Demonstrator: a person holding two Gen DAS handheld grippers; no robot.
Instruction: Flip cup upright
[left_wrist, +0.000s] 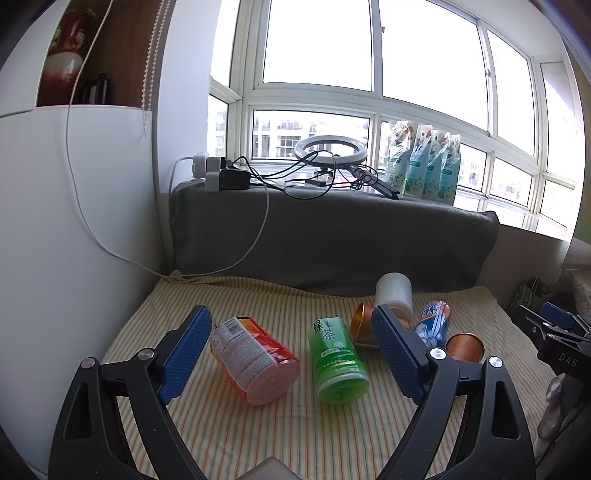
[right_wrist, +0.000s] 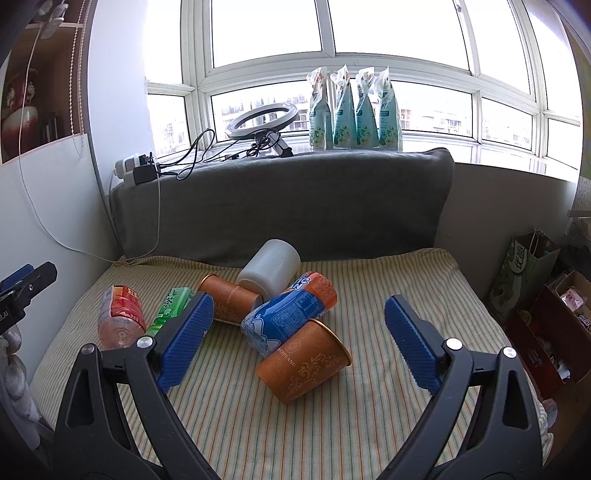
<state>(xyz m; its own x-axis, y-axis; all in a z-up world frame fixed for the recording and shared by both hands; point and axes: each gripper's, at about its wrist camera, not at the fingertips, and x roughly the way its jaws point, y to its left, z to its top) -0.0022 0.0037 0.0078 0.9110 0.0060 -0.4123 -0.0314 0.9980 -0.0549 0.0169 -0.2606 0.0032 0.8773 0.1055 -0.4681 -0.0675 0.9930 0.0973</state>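
Several cups lie on their sides on a striped cloth. In the right wrist view a brown patterned cup lies nearest, with a blue cup, a white cup and a second brown cup behind it. A green tea cup and a red cup lie between my left gripper's fingers. My left gripper is open and empty above them. My right gripper is open and empty, its fingers either side of the pile.
A grey cushion backs the cloth, with a ring light, plugs and cables on top. Several pouches stand on the window sill. A white cabinet stands left. Bags and boxes stand right.
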